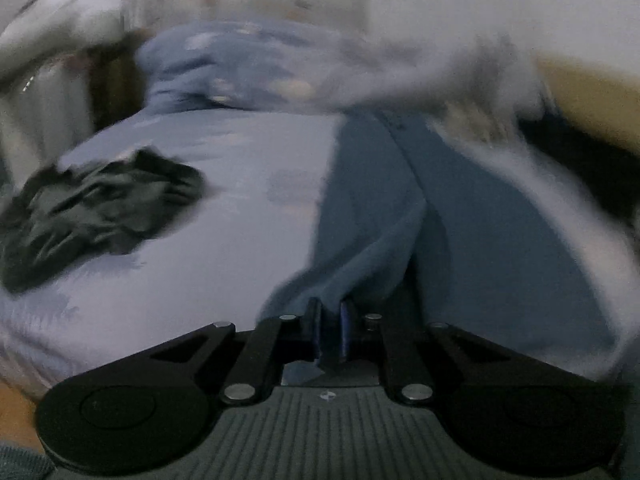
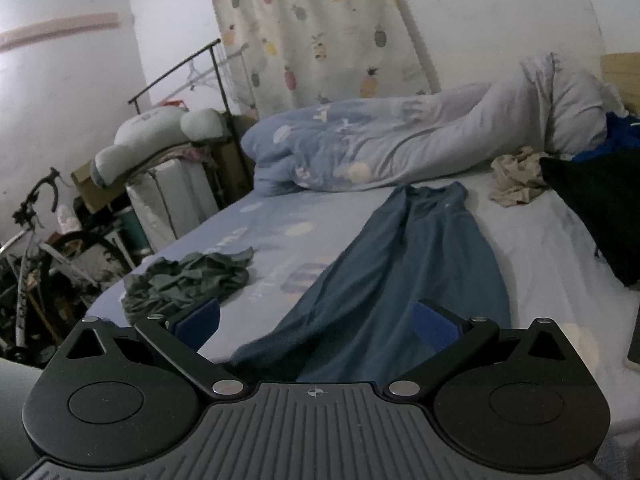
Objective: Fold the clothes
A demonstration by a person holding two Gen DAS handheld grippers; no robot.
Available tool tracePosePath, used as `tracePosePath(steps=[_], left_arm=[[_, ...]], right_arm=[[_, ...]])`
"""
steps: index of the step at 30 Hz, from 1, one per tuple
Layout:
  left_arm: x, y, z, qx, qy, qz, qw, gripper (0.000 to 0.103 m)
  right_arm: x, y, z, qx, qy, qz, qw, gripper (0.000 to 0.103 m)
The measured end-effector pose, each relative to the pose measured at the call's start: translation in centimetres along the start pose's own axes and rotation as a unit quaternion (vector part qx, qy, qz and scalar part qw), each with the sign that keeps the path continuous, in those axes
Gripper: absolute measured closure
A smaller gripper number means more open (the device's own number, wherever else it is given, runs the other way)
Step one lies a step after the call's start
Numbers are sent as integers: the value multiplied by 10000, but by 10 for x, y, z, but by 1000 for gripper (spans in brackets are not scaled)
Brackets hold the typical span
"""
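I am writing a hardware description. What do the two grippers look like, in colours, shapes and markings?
The left gripper and right gripper look alike: black linkage arms with silver rivets, round black side discs, blue finger pads, and a ribbed grey body with a small crosshair mark. No cables or sleeves show.

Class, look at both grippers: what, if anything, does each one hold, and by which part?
The left gripper is shut on the near edge of the blue garment. The right gripper is open and holds nothing.
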State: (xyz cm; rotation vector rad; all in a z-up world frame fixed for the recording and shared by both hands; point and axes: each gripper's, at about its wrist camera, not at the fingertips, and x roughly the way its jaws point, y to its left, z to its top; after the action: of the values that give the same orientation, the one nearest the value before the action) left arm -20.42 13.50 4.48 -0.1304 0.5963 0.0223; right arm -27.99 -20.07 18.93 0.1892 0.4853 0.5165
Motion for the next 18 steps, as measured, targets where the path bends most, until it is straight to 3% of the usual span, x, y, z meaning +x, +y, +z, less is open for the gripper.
tracePosePath(steps=[6, 13, 18], left_arm=[[-13, 69, 51, -1399, -473, 144, 9889, 90], [-14, 120, 84, -1950, -674, 435, 9775, 90], [-4, 133, 76, -2278, -339, 384, 9724, 90]], right_arm=[[4, -1, -2, 19, 61, -13, 10000, 0], [6, -3, -2, 40, 122, 16, 9999, 0], [9, -3, -3, 25, 178, 38, 9998, 0]])
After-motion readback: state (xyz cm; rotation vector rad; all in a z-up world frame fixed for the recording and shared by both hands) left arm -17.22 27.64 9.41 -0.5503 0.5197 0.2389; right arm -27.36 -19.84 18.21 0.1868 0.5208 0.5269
